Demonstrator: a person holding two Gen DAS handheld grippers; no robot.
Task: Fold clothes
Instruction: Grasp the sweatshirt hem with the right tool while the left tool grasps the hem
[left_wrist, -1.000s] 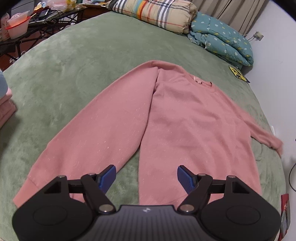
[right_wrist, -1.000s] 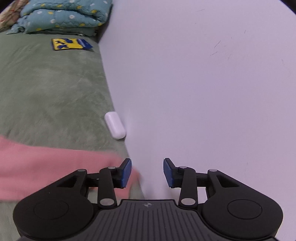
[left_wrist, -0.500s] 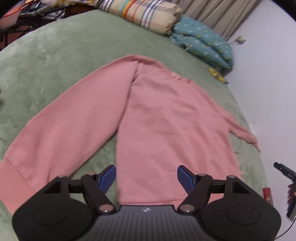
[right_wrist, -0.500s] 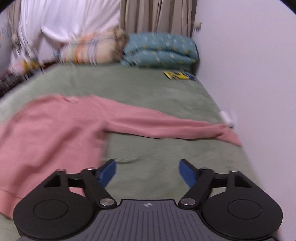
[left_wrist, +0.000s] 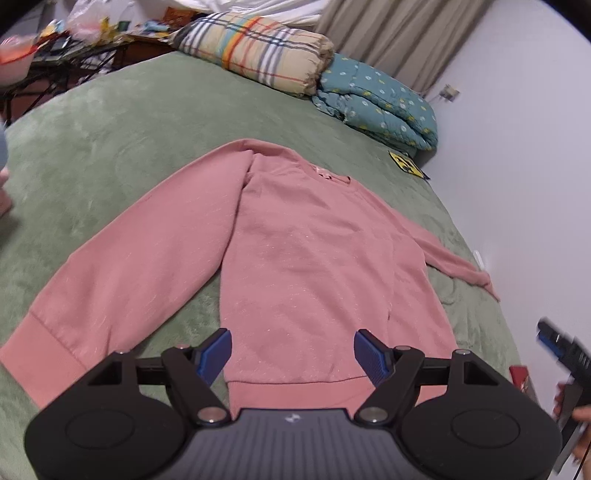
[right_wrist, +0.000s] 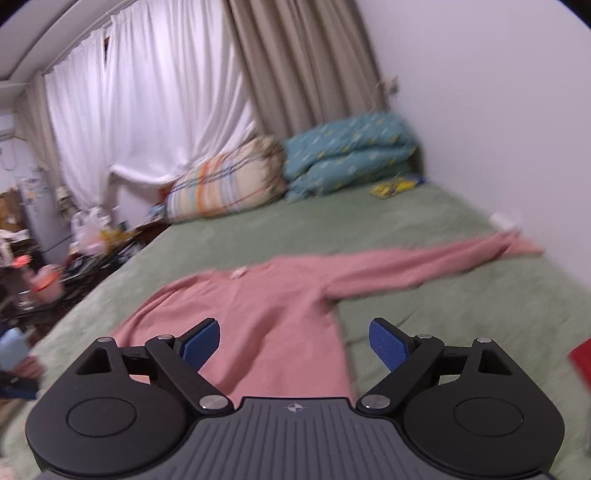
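Observation:
A pink sweatshirt (left_wrist: 314, 258) lies flat and face up on the green bed cover (left_wrist: 110, 140), both sleeves spread outward. Its left sleeve (left_wrist: 122, 266) slants down to a cuff at the near left. The right sleeve (right_wrist: 424, 266) stretches toward the wall. My left gripper (left_wrist: 291, 354) hovers over the hem (left_wrist: 295, 391), open, with nothing between its blue pads. My right gripper (right_wrist: 295, 345) is open and empty above the sweatshirt's right side near the hem. One of its fingers (left_wrist: 554, 341) shows at the right edge of the left wrist view.
A plaid bolster (left_wrist: 258, 48) and a folded teal quilt (left_wrist: 376, 99) lie at the head of the bed. A yellow packet (left_wrist: 406, 166) and a small white case (left_wrist: 479, 256) sit by the white wall. A cluttered table (left_wrist: 55, 55) stands far left.
The right gripper swung away from the wall and the right cuff to face the sweatshirt's body, and its jaws spread wider. The left gripper shifted slightly and stayed open.

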